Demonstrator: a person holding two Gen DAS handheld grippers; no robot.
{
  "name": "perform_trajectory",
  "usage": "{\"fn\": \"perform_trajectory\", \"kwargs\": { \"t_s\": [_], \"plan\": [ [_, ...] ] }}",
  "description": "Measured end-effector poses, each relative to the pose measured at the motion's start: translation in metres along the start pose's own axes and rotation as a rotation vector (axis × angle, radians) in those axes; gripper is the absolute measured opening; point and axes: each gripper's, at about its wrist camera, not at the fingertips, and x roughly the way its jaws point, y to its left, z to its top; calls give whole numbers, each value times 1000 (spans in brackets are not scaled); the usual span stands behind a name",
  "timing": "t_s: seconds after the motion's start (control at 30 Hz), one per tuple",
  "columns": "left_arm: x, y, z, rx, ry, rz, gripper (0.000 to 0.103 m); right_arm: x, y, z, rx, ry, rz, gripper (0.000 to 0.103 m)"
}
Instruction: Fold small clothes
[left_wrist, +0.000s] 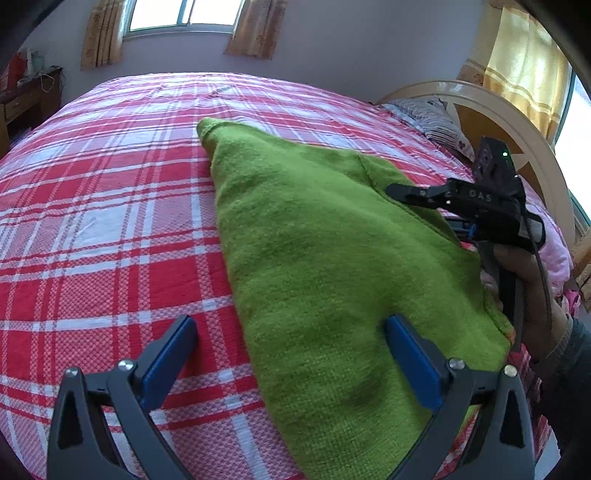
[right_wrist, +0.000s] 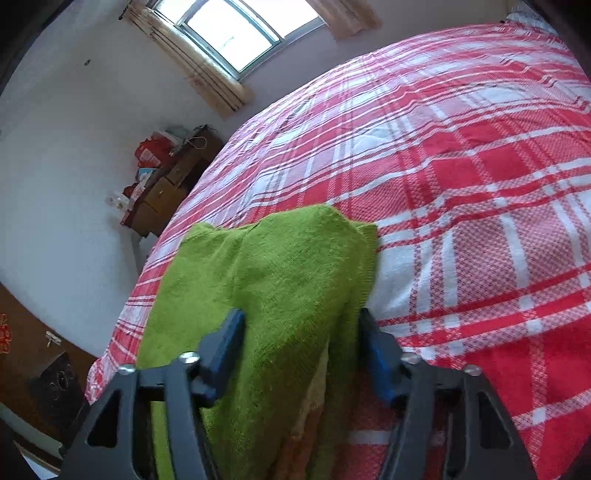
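Green knit, soft and a little fuzzy, makes up the small garment (left_wrist: 332, 258) that lies on the red-and-white plaid bedspread (left_wrist: 110, 221), running in the left wrist view from a narrow corner at about eleven o'clock down to a broad end at five o'clock. At the left of that view the left gripper (left_wrist: 291, 365) has its fingers wide apart — one blue pad over bare bedspread at seven o'clock, the other resting on or just above the knit at five o'clock, clamping nothing. Further right, at three o'clock, the right gripper (left_wrist: 397, 192) reaches in over the garment's far edge, carried by a person's hand (left_wrist: 524, 280). In its own view its fingers stand partly apart on either side of a raised ridge of the green fabric at six o'clock; whether the pads press the cloth yet I cannot tell. The piece looks light and limp — it will sag and drape, not hold a shape, and the fuzzy surface should give the pads good purchase. By my judgement the best hold is on an edge or corner, pinching through both layers so the fold carries over together.
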Motion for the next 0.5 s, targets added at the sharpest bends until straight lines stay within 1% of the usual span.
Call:
{"fn": "perform_trajectory", "kwargs": {
  "t_s": [0.03,0.07,0.13,0.17,0.2,0.27,0.4,0.43,0.5],
  "plan": [
    [0,-1,1,4,2,-7,100,0,-1,-1,1,5,20,45],
    [0,-2,1,11,2,-16,98,2,-2,-2,3,15,34,45],
    [-1,-7,1,32,8,-53,82,2,-1,-3,1,17,37,40],
    [-2,-9,1,39,11,-55,81,2,0,-3,-3,16,33,40],
    [-2,-11,1,41,11,-45,80,1,1,-4,-7,14,28,38],
    [-3,-13,2,34,16,-49,73,-1,6,-6,-20,5,17,34],
    [-13,-20,2,54,-5,-13,51,-9,16,-13,-27,-27,-11,31],
    [-17,-22,2,59,-8,1,47,-11,18,-14,-19,-36,-11,30],
    [-24,-21,0,49,-12,9,42,-17,24,-17,-7,-56,1,30]
  ]
}}
